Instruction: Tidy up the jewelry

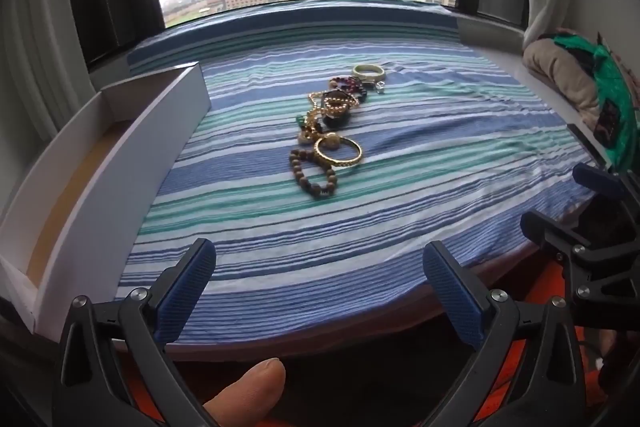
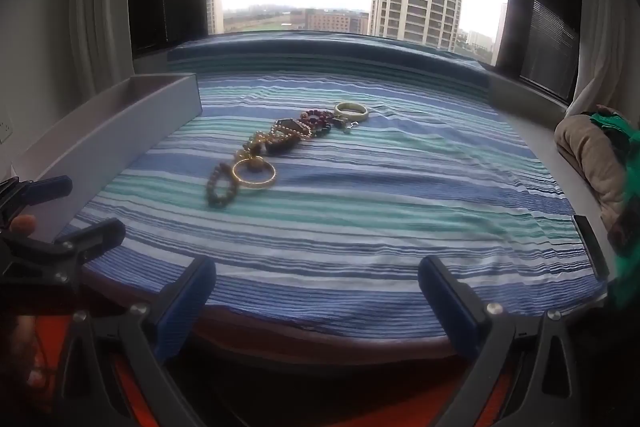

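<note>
A row of jewelry lies on the striped cloth [image 1: 360, 227]: a brown bead bracelet [image 1: 310, 173], a gold bangle [image 1: 338, 153], tangled gold chains and dark beads [image 1: 332, 107], and a pale green bangle [image 1: 368, 71] farthest off. The right wrist view shows the same row, from the brown bead bracelet [image 2: 220, 187] and gold bangle [image 2: 255, 173] to the pale bangle [image 2: 351, 111]. My left gripper [image 1: 320, 279] hangs open over the cloth's near edge, well short of the jewelry. My right gripper [image 2: 318, 287] is open too, with nothing between its fingers.
A long white open box [image 1: 120, 155] lies along the left side of the cloth. Folded beige and green fabric [image 1: 576, 79] is piled at the right. A big window lies beyond the far edge. A thumb [image 1: 248, 391] shows below my left gripper.
</note>
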`<state>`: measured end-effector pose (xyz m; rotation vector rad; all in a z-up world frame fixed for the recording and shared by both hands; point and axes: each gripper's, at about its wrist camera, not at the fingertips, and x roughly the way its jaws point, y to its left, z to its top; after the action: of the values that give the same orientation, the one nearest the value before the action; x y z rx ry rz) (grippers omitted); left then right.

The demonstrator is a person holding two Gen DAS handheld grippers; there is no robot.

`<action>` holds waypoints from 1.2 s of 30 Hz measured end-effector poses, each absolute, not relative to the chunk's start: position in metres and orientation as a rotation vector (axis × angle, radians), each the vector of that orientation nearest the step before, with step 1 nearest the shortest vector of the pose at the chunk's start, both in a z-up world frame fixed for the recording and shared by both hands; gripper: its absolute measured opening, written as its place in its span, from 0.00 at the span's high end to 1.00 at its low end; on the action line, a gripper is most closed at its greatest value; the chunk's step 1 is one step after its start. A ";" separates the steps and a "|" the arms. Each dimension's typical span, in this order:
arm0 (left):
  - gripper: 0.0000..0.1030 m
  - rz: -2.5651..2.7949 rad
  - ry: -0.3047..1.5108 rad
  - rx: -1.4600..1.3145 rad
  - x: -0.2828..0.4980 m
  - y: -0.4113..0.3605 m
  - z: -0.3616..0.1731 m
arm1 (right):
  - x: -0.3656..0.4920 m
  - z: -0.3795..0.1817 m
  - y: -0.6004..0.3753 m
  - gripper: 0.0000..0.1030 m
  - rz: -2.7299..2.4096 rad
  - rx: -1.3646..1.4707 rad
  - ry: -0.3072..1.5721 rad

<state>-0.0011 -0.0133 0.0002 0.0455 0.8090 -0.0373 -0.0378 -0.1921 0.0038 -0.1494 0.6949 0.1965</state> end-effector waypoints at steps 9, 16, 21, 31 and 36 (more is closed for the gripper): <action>0.00 -0.025 0.832 0.028 -0.002 -0.010 -0.001 | -0.039 0.002 -0.196 0.00 0.197 -0.148 0.692; 0.00 -0.011 0.840 0.022 -0.002 -0.007 -0.002 | -0.040 0.003 -0.195 0.00 0.198 -0.150 0.684; 0.00 -0.007 0.843 0.023 -0.002 -0.008 -0.002 | -0.040 0.003 -0.194 0.00 0.198 -0.151 0.682; 0.00 -0.006 0.849 0.028 -0.001 -0.009 -0.004 | -0.042 0.004 -0.194 0.00 0.195 -0.155 0.677; 0.00 -0.005 0.846 0.033 -0.001 -0.009 -0.003 | -0.043 0.005 -0.196 0.00 0.196 -0.151 0.671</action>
<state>-0.0008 -0.0092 -0.0029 0.0327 0.8462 -0.0051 -0.0432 -0.1960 0.0051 -0.1509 0.6706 0.1960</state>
